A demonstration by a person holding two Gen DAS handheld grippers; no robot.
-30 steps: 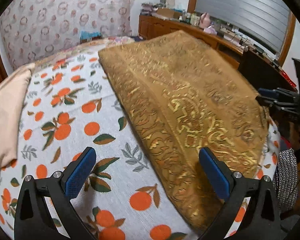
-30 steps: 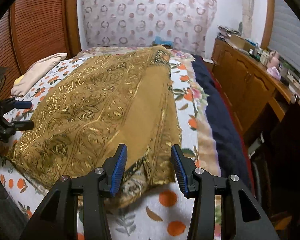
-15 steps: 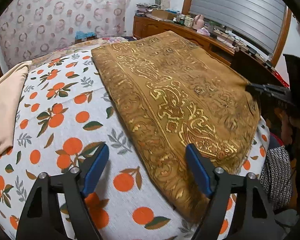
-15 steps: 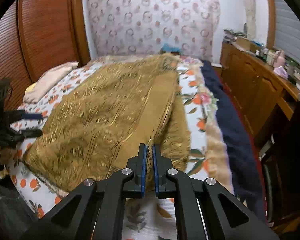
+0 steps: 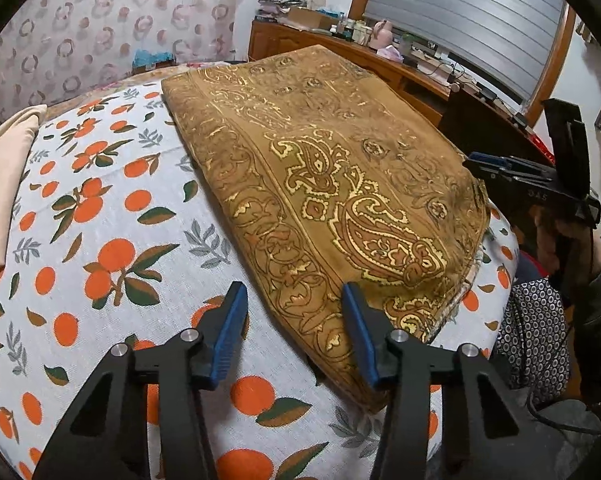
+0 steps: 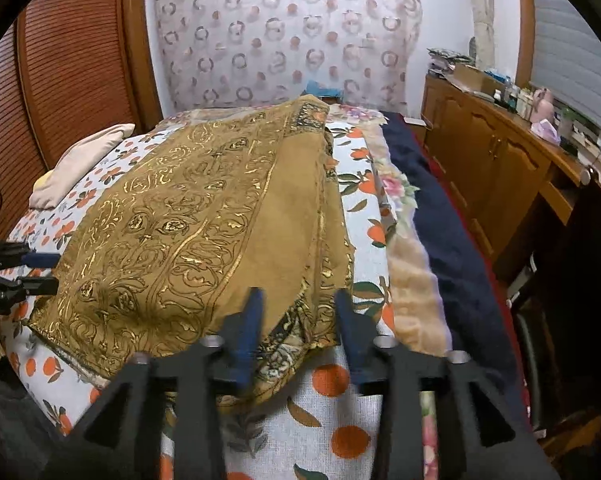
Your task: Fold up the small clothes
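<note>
A brown cloth with gold paisley print [image 5: 332,184] lies folded lengthwise on the orange-print bedsheet [image 5: 100,208]; it also shows in the right wrist view [image 6: 204,232]. My left gripper [image 5: 294,336] is open, its jaws astride the cloth's near left corner, just above the bed. My right gripper [image 6: 296,332] is open and empty over the cloth's near right corner, where the folded layers bunch. It also shows at the right of the left wrist view [image 5: 496,164]. My left gripper shows at the left edge of the right wrist view [image 6: 32,272].
A beige pillow [image 5: 0,184] lies at the bed's left side. A dark blue blanket [image 6: 440,220] runs along the right edge of the bed. A wooden cabinet [image 6: 496,164] with clutter stands to the right. A curtain [image 6: 284,36] hangs behind.
My right gripper was shut on the cloth's corner half a second ago and has opened, letting it go. My left gripper has narrowed and moved closer to the cloth's near left corner.
</note>
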